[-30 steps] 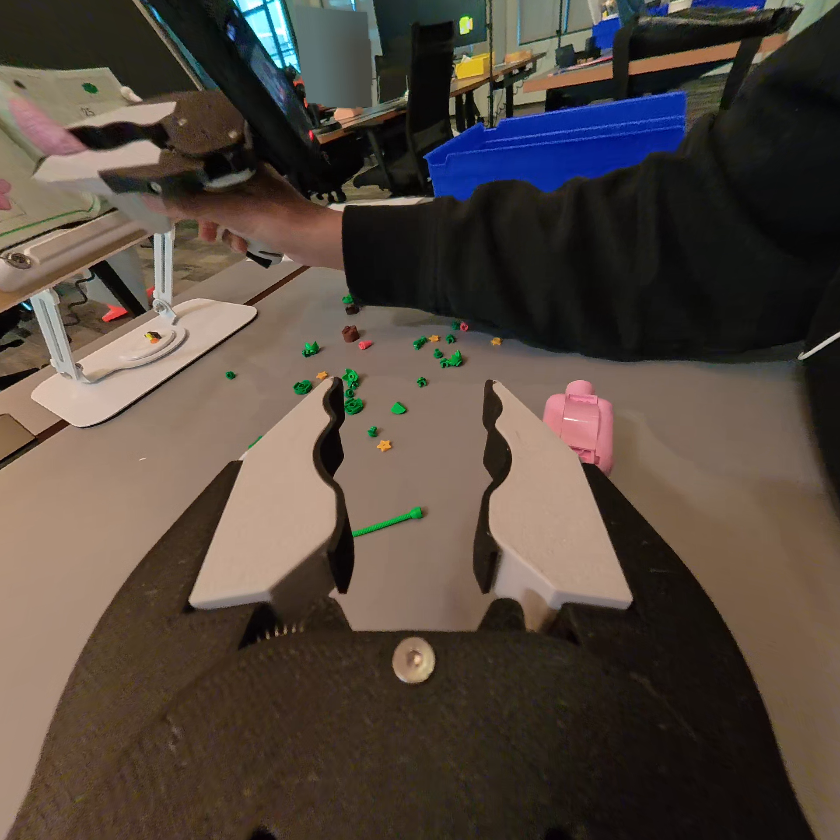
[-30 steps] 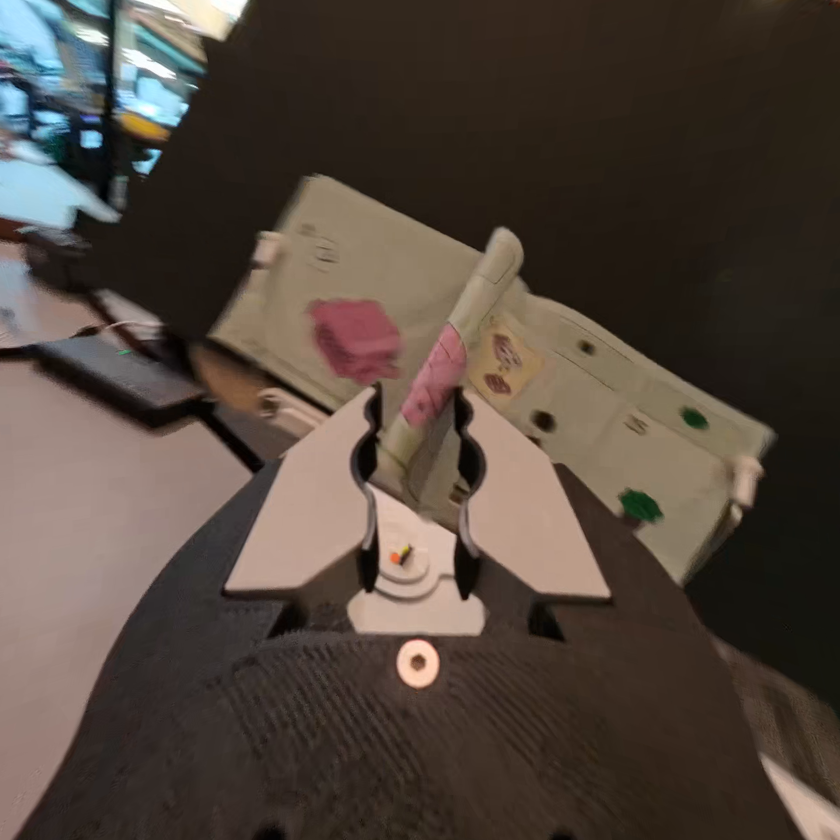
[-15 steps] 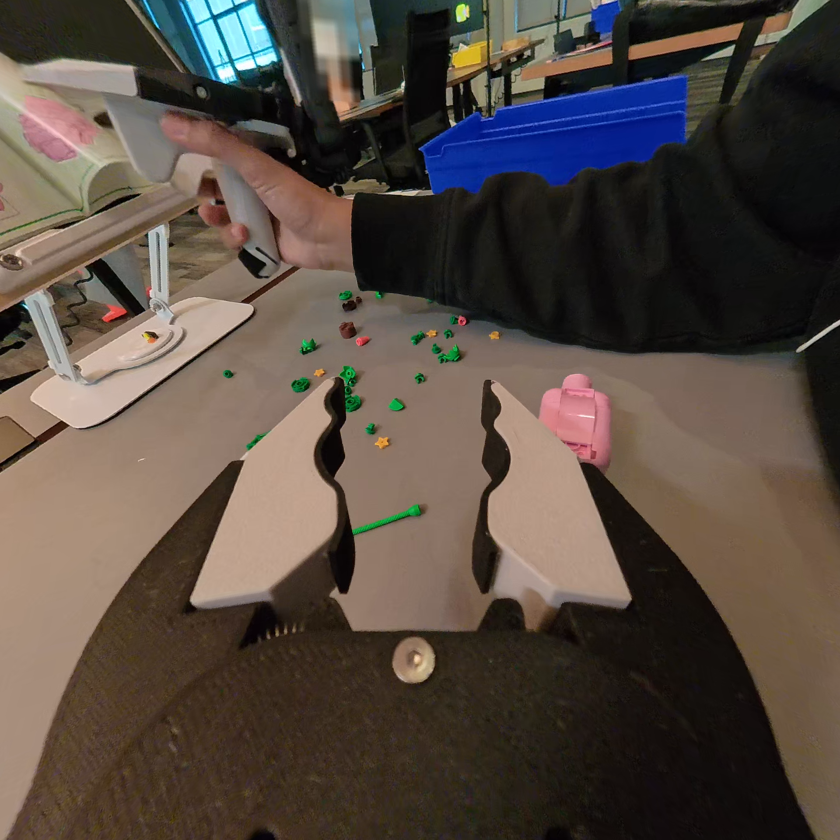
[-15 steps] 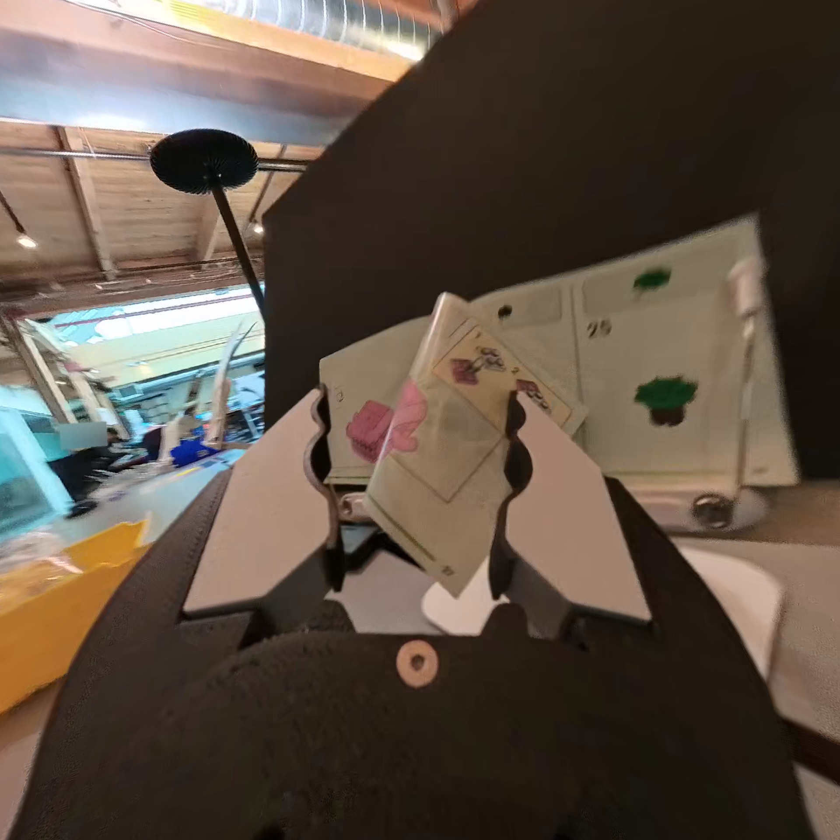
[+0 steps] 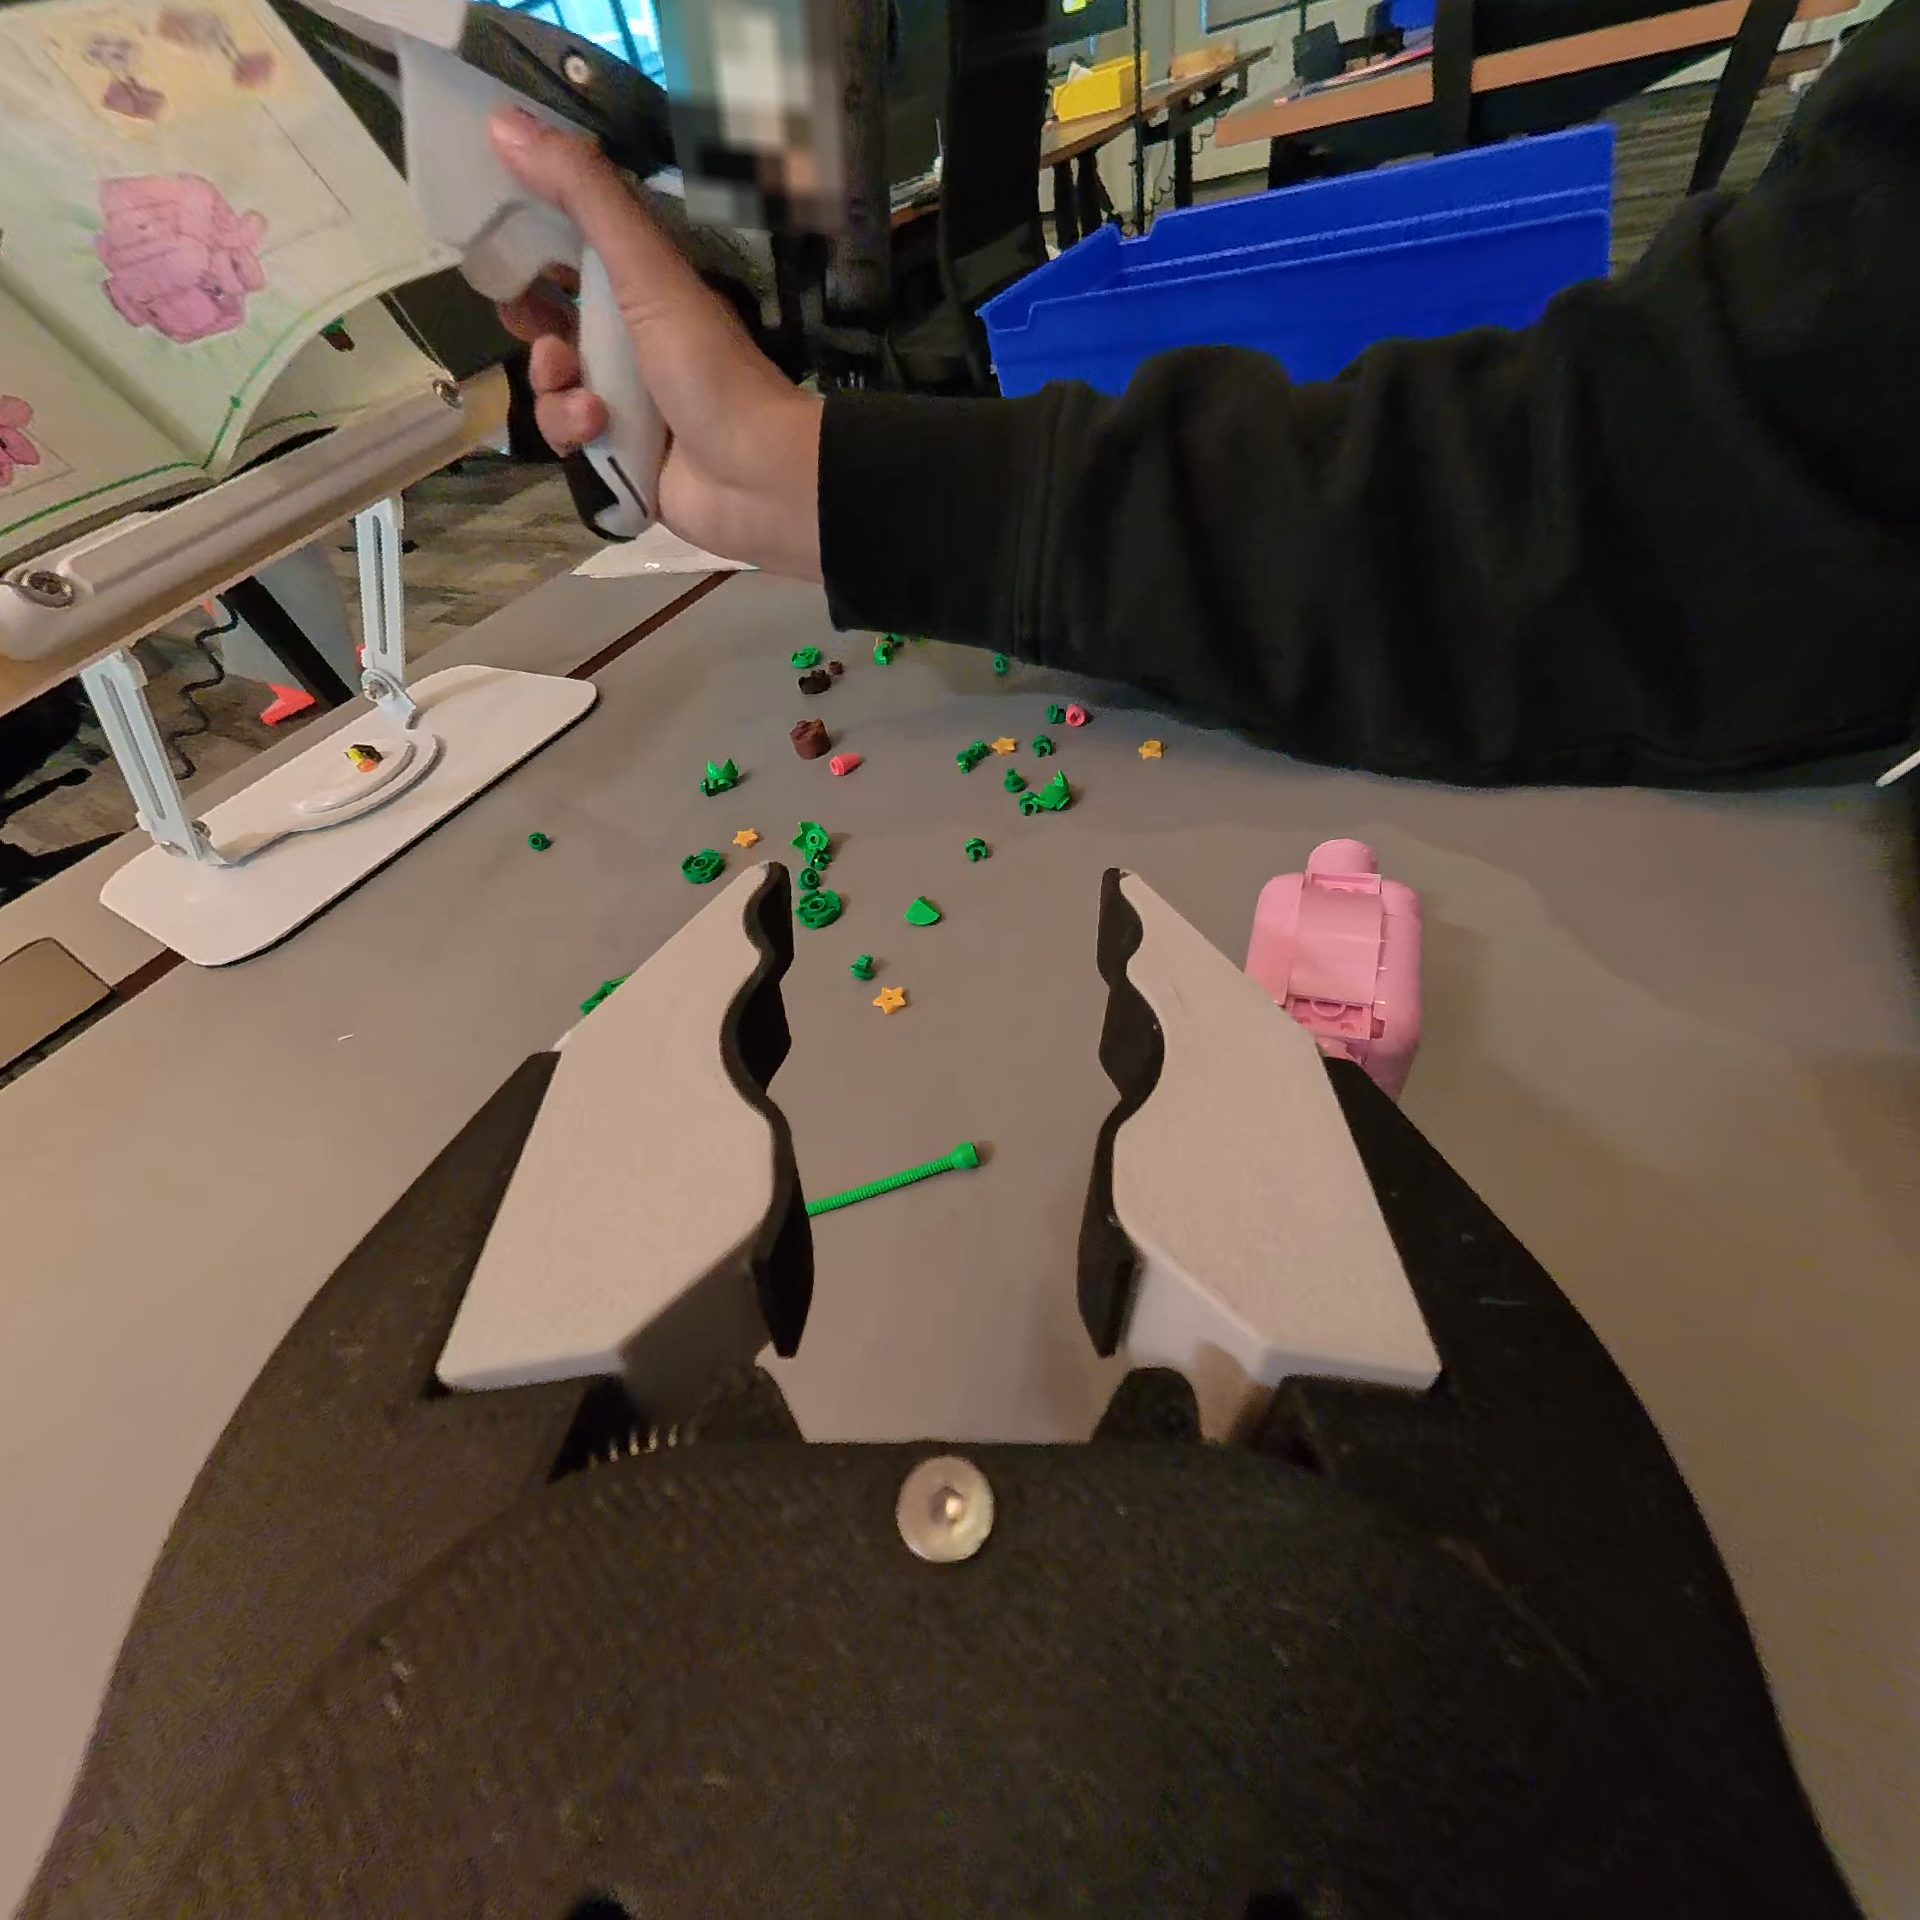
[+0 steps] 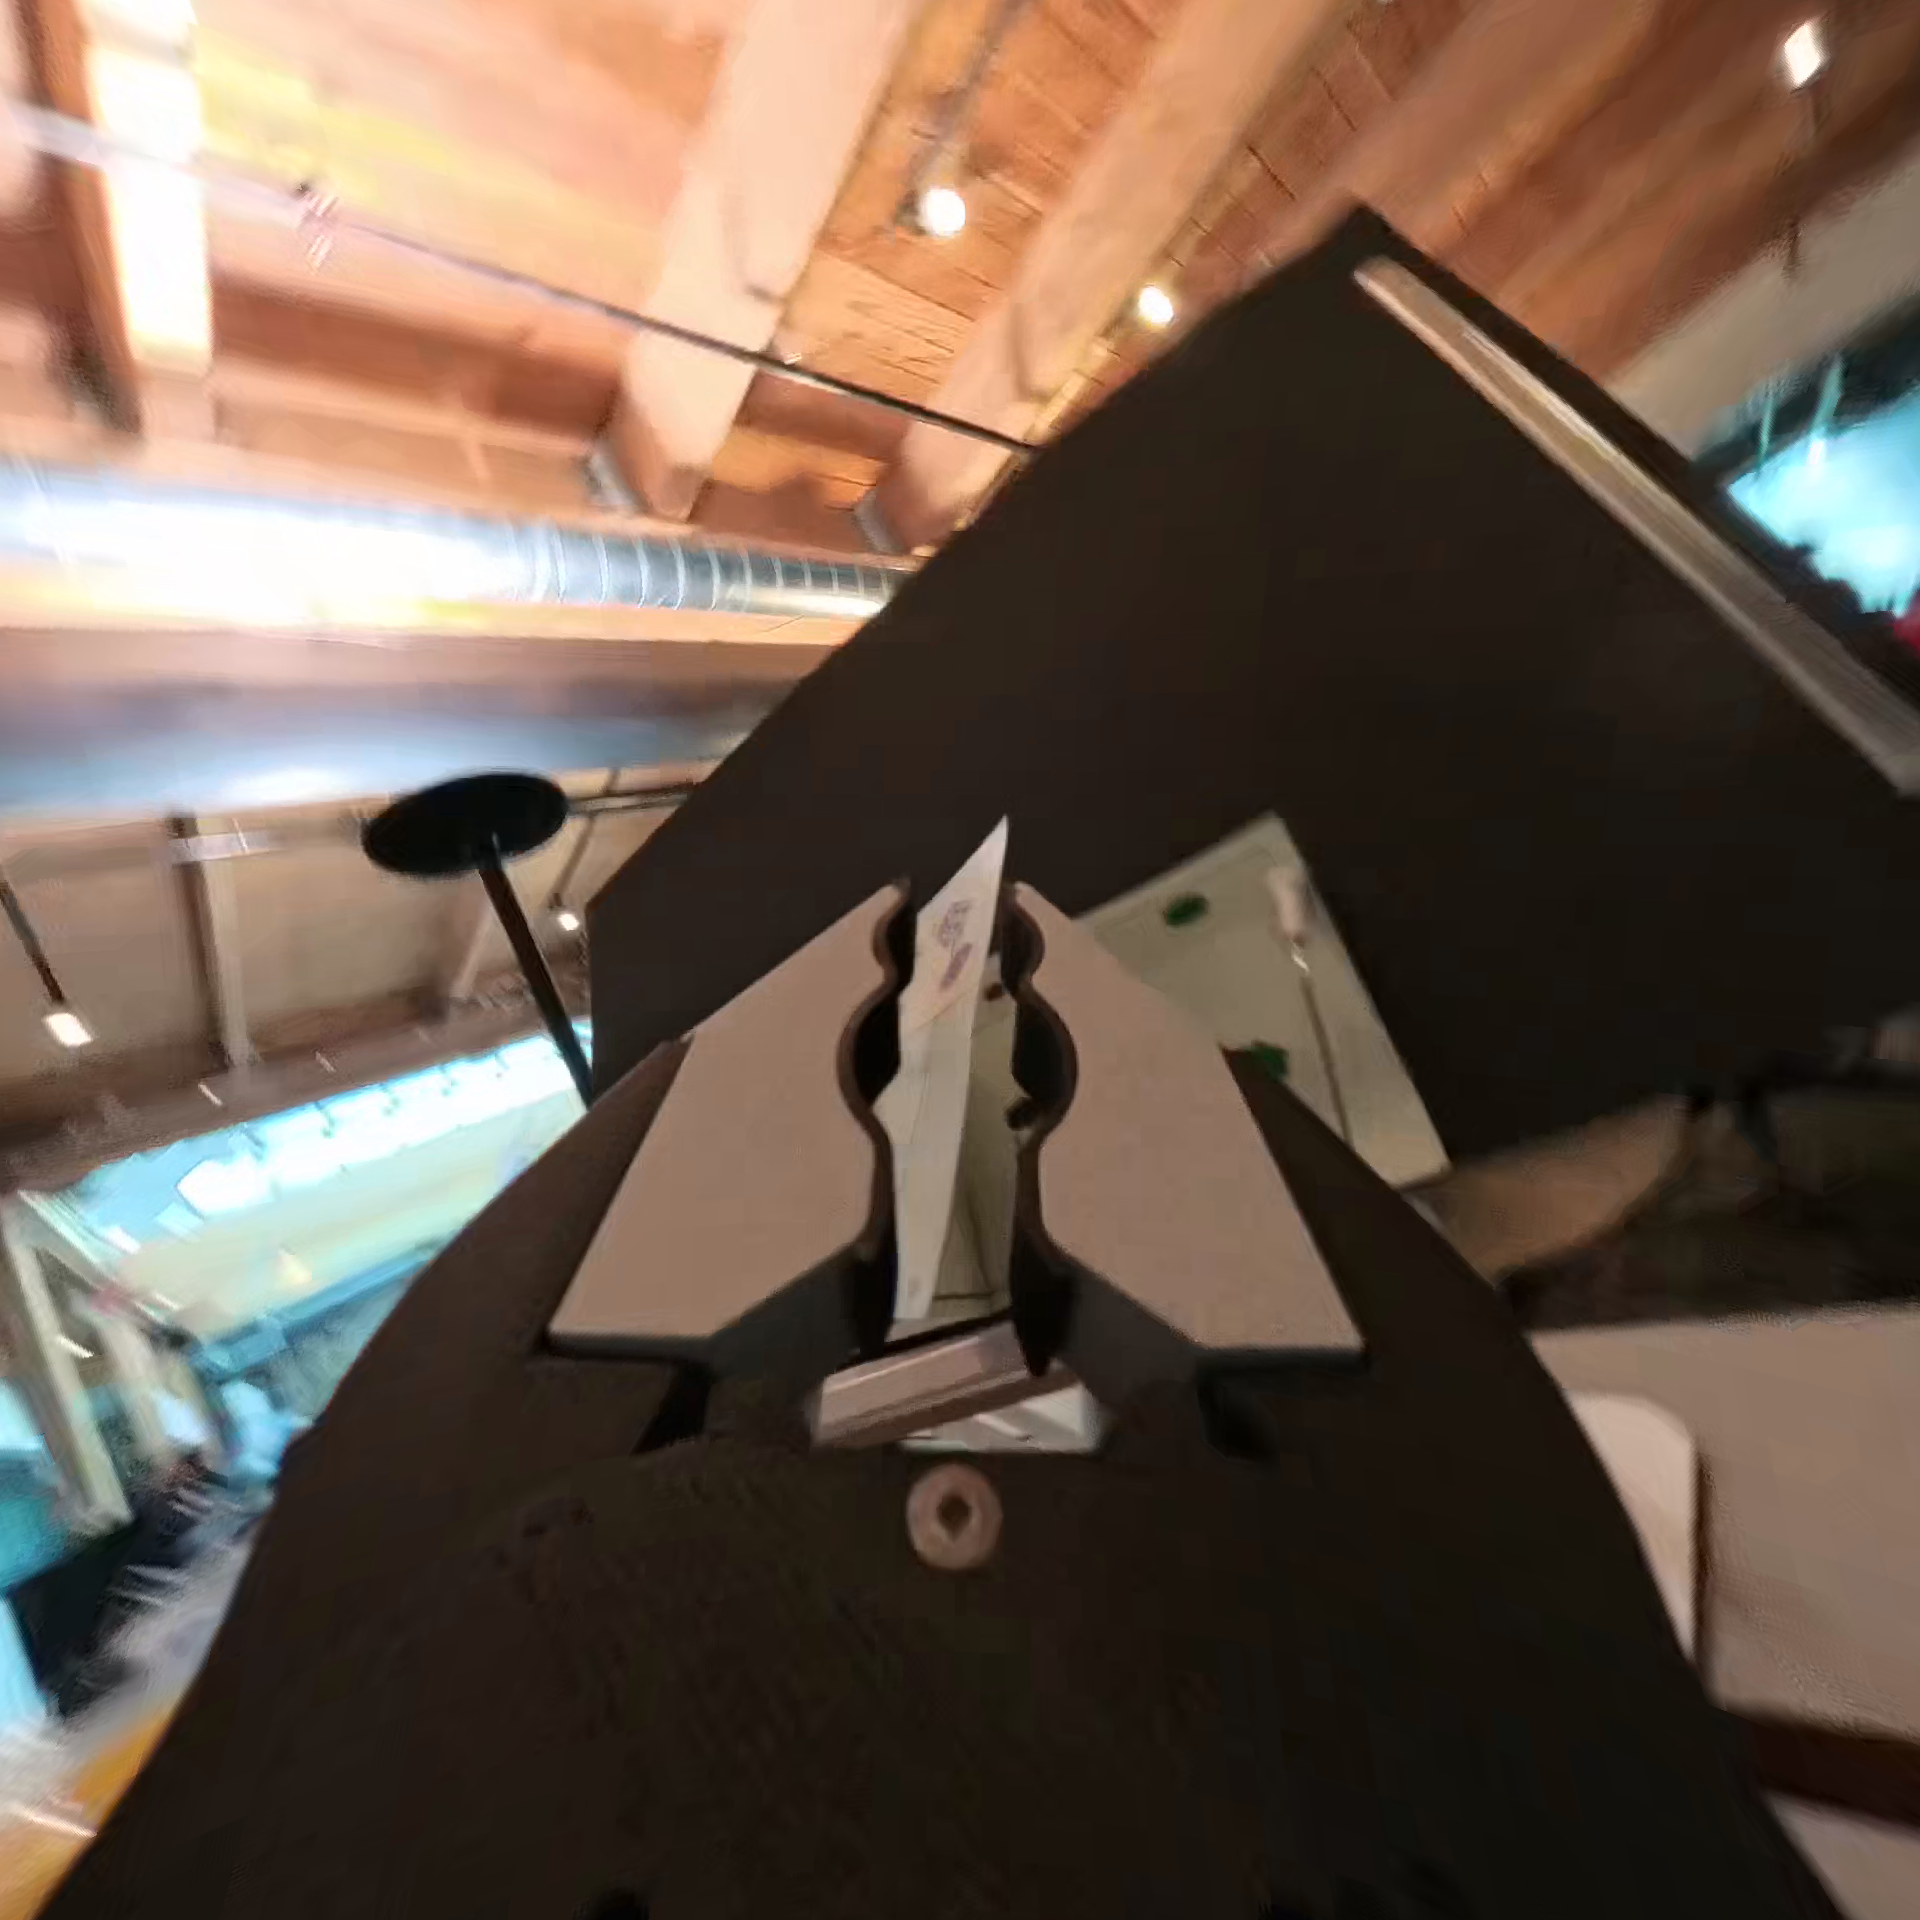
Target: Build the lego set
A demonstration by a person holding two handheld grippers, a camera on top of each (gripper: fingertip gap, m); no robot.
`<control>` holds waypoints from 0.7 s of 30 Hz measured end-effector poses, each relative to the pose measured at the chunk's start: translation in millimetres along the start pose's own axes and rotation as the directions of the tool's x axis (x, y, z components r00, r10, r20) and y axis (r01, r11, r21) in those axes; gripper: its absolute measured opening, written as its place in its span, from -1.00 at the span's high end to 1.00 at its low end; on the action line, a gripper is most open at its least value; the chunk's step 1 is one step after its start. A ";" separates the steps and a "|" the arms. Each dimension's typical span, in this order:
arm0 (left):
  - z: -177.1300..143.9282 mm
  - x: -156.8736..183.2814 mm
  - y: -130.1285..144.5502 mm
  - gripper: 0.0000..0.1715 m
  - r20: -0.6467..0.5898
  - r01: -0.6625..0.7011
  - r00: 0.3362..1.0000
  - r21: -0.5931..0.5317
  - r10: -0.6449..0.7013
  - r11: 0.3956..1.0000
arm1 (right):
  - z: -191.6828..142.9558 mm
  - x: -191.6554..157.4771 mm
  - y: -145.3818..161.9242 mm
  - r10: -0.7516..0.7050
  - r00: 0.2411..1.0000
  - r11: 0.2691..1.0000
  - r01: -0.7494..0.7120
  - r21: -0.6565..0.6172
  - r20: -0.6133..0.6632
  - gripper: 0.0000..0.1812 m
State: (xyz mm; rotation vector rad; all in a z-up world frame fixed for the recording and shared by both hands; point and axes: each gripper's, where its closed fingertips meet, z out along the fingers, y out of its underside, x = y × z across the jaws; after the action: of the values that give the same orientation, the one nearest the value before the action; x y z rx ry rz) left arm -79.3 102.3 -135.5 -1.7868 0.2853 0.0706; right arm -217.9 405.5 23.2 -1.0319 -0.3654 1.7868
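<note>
My left gripper (image 5: pixel 943 876) is open and empty, low over the grey table (image 5: pixel 1610 1195). A thin green stem piece (image 5: pixel 894 1179) lies on the table between its fingers. A pink lego build (image 5: pixel 1335 966) stands just right of the right finger. Small green, orange and brown loose pieces (image 5: pixel 816 904) are scattered ahead. My right gripper (image 6: pixel 958 894) is raised at the instruction booklet (image 5: pixel 177 260) and shut on one page (image 6: pixel 945 1039), seen edge-on between the fingers. A hand (image 5: pixel 675 416) holds its handle at the upper left.
The booklet rests on a white stand (image 5: pixel 343 800) at the table's left edge. A black-sleeved arm (image 5: pixel 1351 540) crosses above the far pieces. A blue bin (image 5: pixel 1299 270) sits behind it. A black board (image 6: pixel 1351 623) stands behind the booklet. Left tips to right tips: about 35 cm.
The right gripper has swung up and over at the booklet, tilting toward the ceiling, and its fingers have closed in on the page. The left gripper has stayed still and open.
</note>
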 end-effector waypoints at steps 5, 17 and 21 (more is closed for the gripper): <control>0.8 -3.0 2.3 0.34 0.014 -0.008 1.000 -0.012 0.008 1.000 | 0.1 42.3 28.4 0.191 0.975 0.971 -0.205 -0.124 -0.116 0.47; 0.5 -12.1 8.1 0.36 0.061 -0.023 0.998 -0.035 0.025 0.999 | 8.9 -17.3 74.7 0.271 0.956 0.900 -0.211 -0.381 0.109 1.00; 0.7 -12.2 9.0 0.36 0.066 -0.030 0.997 -0.040 0.033 0.999 | 7.8 -50.7 112.3 0.178 0.959 0.817 -0.020 -0.577 0.219 1.00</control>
State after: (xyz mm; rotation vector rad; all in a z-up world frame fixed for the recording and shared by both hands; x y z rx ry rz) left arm -93.1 103.0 -141.9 -1.8146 0.2656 0.1588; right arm -285.4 312.0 -20.8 -1.2341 -1.0871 1.9652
